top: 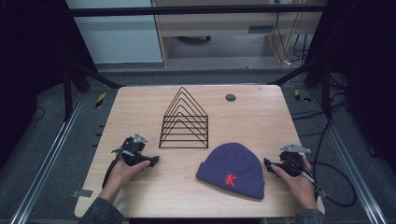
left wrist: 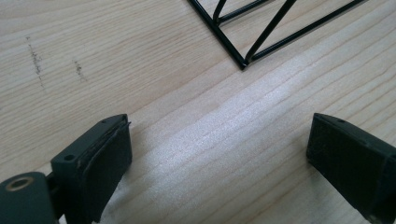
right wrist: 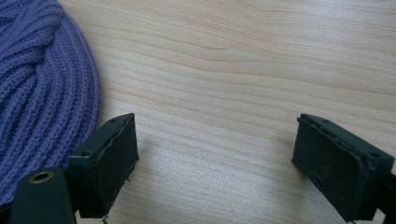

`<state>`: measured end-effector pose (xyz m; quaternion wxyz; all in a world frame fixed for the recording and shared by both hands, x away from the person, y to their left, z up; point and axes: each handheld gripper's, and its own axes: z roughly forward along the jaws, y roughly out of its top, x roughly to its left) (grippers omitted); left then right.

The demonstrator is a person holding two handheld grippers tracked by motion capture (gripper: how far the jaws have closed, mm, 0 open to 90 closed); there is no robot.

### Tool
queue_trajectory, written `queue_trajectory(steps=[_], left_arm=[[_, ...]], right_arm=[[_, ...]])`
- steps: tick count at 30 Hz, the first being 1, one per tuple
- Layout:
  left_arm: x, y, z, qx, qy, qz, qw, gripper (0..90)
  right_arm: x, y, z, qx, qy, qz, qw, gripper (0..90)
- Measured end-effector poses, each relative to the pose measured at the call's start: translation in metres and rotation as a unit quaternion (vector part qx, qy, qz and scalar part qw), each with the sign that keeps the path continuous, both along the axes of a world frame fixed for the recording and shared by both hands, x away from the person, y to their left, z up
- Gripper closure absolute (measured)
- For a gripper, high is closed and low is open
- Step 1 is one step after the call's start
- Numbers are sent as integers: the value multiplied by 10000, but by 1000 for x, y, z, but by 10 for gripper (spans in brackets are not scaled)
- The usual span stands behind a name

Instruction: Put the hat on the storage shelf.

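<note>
Purple ribbed knit beanie with a red letter K [top: 232,171] lay on the pale wooden bench [top: 140,107] at five o'clock, right tool [top: 267,164] gaped empty just beside it, left tool [top: 154,161] gaped empty at eight o'clock, near the black wire triangular rack [top: 185,121].

I work in a lab: my table [top: 154,186] stands inside a black frame [top: 196,10] with rails [top: 44,172] on grey floor, hazard tape [top: 101,99] at the upper left, cables [top: 299,46] trailing at the upper right.
</note>
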<state>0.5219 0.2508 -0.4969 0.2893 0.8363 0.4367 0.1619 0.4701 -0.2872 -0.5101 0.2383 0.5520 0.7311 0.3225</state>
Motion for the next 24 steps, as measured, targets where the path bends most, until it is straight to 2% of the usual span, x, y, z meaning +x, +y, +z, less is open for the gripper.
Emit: queue_trajectory(steps=[4,6,9,11,13,16,17,18,19,24], left_arm=[[-3,-1,-1,-2,-1,2,10000,37],[-5,0,-1,6,-9,-24,10000,34],[-6,1,-1,7,-13,-32,10000,33],[-7,0,-1,3,-34,-8,10000,31],[-8,0,-2,16,-41,-39,10000,20],[-9,0,-2,11,-22,-69,10000,11],[-9,0,-2,3,-12,-77,10000,11],[-9,-1,-2,14,-2,-79,10000,8],[-8,-1,-2,21,0,-80,10000,4],[-9,-1,-2,13,-3,-92,10000,0]], right_arm=[[2,1,1,-9,62,-48,10000,139],[5,1,4,-13,181,-83,9998,162],[6,-1,6,115,228,-129,9996,171],[5,-3,11,210,101,-182,9996,170],[5,-2,15,158,42,-166,9997,147],[3,1,22,232,-42,-19,9997,133],[3,3,23,257,-74,-4,9996,147],[2,9,28,156,-143,93,9997,231],[3,12,30,91,-153,156,9997,252],[8,30,41,83,-97,484,9987,384]])
